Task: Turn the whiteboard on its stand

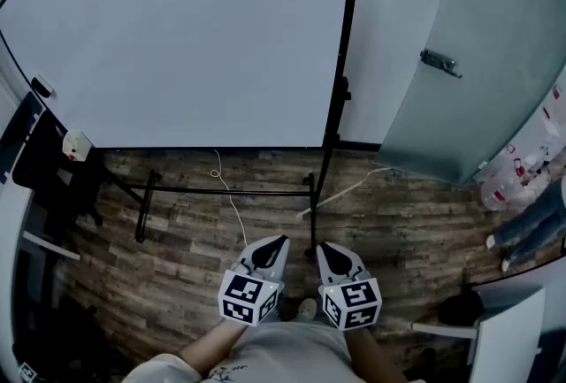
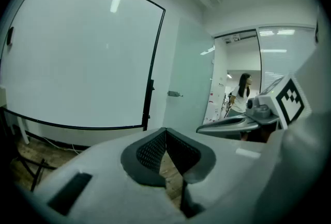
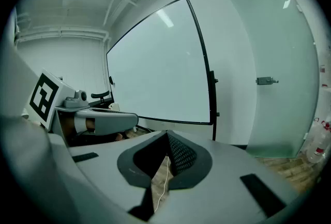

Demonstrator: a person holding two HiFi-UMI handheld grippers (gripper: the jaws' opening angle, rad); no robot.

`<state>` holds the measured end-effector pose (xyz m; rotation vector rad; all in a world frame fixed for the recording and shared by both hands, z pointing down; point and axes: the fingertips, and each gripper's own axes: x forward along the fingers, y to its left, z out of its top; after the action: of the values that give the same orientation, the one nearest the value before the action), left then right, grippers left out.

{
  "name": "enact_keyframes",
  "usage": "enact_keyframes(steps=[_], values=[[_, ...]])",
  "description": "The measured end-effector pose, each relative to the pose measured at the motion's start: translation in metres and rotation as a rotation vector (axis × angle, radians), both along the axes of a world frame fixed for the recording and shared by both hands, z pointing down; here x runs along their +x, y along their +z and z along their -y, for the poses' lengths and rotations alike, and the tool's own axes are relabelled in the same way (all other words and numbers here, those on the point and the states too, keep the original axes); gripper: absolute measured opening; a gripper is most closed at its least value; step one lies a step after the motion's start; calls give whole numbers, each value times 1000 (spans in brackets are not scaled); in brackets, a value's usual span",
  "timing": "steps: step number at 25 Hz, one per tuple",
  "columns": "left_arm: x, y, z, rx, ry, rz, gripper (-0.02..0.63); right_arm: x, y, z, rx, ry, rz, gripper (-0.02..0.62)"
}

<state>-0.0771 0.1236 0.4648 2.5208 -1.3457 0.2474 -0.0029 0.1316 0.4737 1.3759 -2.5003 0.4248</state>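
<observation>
- left gripper (image 2: 165, 130): jaws closed, tips meeting in a point, nothing between the pads; only wood floor shows through the slit beneath the tips
- right gripper (image 3: 167, 135): jaws closed tip to tip, empty; floor and a thin white cable (image 1: 232, 204) show through the gap under the tips
- neither gripper touches anything; both are held low in front of the person's body, side by side and close together, pointing forward and slightly down toward the board
- marker cube on the left gripper (image 1: 250, 297) and marker cube on the right gripper (image 1: 354, 303) sit nearest the body in the head view
- whiteboard (image 1: 177, 36): large, blank, black-edged, standing ahead of both grippers and well apart from them, a little to the person's left
- stand (image 1: 340, 89): black upright post runs along the board's right edge; a black bar and feet (image 1: 146, 204) lie on the wood floor (image 1: 398, 222) under the board
- the white cable trails across the floor from under the board toward the grippers
- frosted glass door (image 1: 478, 63) with a metal handle (image 1: 440, 63), right of the board
- a person (image 2: 242, 93) stands in the room beyond, seen in the left gripper view, far from the board
</observation>
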Motion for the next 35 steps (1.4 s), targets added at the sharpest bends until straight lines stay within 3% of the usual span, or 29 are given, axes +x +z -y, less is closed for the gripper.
enact_keyframes(steps=[10, 24, 35], values=[[11, -3, 8, 3, -5, 5, 11, 12, -2, 9, 5, -4, 1, 6], [47, 8, 6, -11, -29, 19, 11, 60, 14, 17, -24, 21, 45, 6], [43, 19, 84, -24, -10, -6, 11, 50, 25, 85, -43, 28, 35, 6]])
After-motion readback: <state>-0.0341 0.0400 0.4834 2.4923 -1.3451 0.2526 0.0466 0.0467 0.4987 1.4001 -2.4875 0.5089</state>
